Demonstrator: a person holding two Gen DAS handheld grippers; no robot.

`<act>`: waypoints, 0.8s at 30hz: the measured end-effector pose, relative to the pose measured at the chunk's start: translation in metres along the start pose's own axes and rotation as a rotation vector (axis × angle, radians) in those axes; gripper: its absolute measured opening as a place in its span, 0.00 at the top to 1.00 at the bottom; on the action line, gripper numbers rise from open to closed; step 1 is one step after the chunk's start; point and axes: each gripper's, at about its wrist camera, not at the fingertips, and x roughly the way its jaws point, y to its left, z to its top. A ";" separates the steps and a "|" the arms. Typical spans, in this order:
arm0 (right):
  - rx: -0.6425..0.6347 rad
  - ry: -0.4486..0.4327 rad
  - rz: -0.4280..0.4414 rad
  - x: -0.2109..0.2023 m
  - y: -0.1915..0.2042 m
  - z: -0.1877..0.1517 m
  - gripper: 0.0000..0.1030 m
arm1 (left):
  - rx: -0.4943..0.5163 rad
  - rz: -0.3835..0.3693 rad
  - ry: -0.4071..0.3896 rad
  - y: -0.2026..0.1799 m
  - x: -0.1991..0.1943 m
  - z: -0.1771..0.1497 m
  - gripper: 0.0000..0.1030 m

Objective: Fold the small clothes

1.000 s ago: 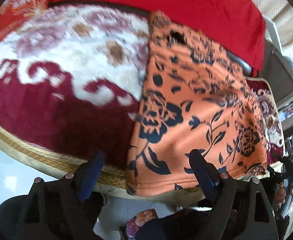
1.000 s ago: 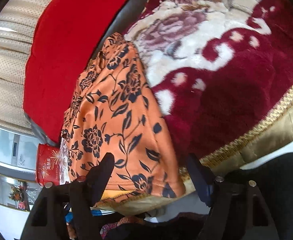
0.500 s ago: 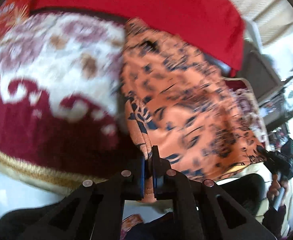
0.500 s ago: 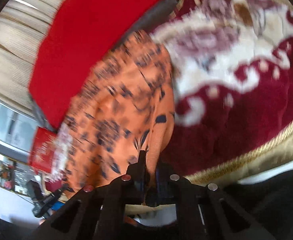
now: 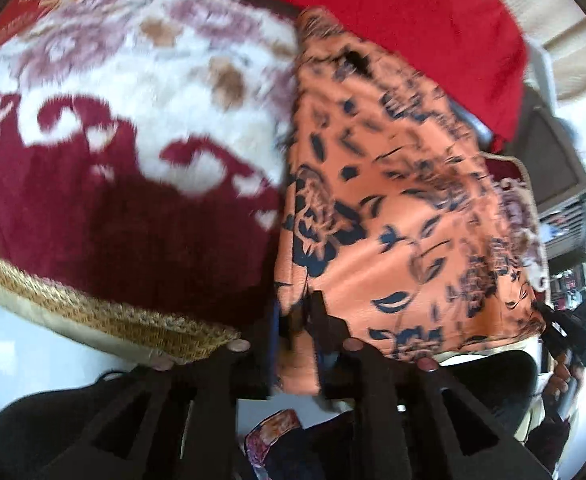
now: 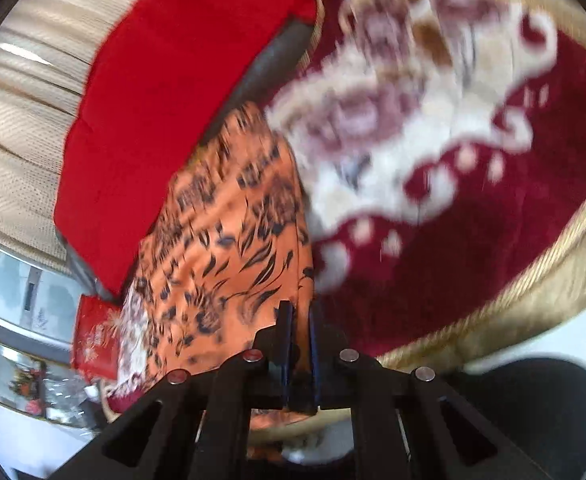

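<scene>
Nearest, the left claw has a hem corner of the orange floral garment between its fingers, and its jaws are opening. The right claw is clamped nearly together on the garment's other near corner, its jaws parting slightly. Beyond both, the garment lies spread over a plush maroon and cream blanket with a gold woven border. Farther back, a bright red cloth covers the surface behind the blanket. Both views are blurred.
</scene>
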 end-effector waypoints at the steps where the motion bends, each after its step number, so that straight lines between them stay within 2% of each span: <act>1: 0.017 0.013 0.004 0.004 -0.002 0.000 0.89 | -0.005 0.005 0.007 -0.002 0.003 0.001 0.49; 2: 0.029 0.024 0.011 0.008 -0.004 0.001 0.88 | -0.011 -0.001 0.010 -0.002 0.005 0.001 0.31; 3: 0.033 0.037 0.021 0.012 -0.005 0.002 0.88 | -0.012 -0.010 0.007 -0.004 0.005 0.001 0.28; 5: 0.027 0.062 0.018 0.020 -0.004 0.004 0.87 | 0.007 0.015 0.002 -0.008 0.005 0.000 0.27; 8: -0.035 0.059 -0.057 0.028 -0.001 0.002 0.86 | 0.015 0.035 0.011 -0.012 0.010 0.002 0.27; 11: -0.013 0.063 -0.034 0.032 -0.011 0.002 0.86 | 0.031 0.028 0.012 -0.014 0.011 -0.001 0.27; 13: 0.009 0.065 -0.028 0.034 -0.018 0.002 0.81 | 0.060 0.037 0.009 -0.019 0.015 -0.001 0.28; 14: 0.010 0.064 -0.030 0.035 -0.020 0.002 0.70 | 0.064 0.034 0.000 -0.020 0.014 -0.002 0.39; 15: 0.009 0.063 -0.028 0.036 -0.021 0.002 0.49 | 0.072 0.028 -0.011 -0.022 0.012 -0.002 0.50; 16: 0.008 0.062 -0.013 0.037 -0.022 0.001 0.35 | 0.084 0.034 -0.016 -0.024 0.012 -0.002 0.68; 17: 0.009 0.052 0.009 0.036 -0.023 0.001 0.19 | 0.099 0.031 -0.022 -0.025 0.010 -0.002 0.80; 19: 0.011 0.019 0.032 0.037 -0.022 -0.003 0.19 | 0.099 -0.013 -0.015 -0.028 0.013 0.000 0.82; 21: -0.018 0.060 0.013 0.048 -0.018 -0.006 0.22 | 0.096 -0.018 -0.007 -0.031 0.017 0.001 0.82; 22: -0.030 0.079 -0.013 0.054 -0.015 -0.009 0.28 | 0.096 -0.012 0.002 -0.032 0.019 0.001 0.75; 23: -0.044 0.086 -0.041 0.059 -0.012 -0.012 0.57 | 0.091 -0.030 0.017 -0.032 0.021 0.002 0.63; 24: -0.082 0.094 -0.110 0.065 -0.006 -0.015 0.74 | 0.089 -0.053 0.021 -0.033 0.021 0.002 0.60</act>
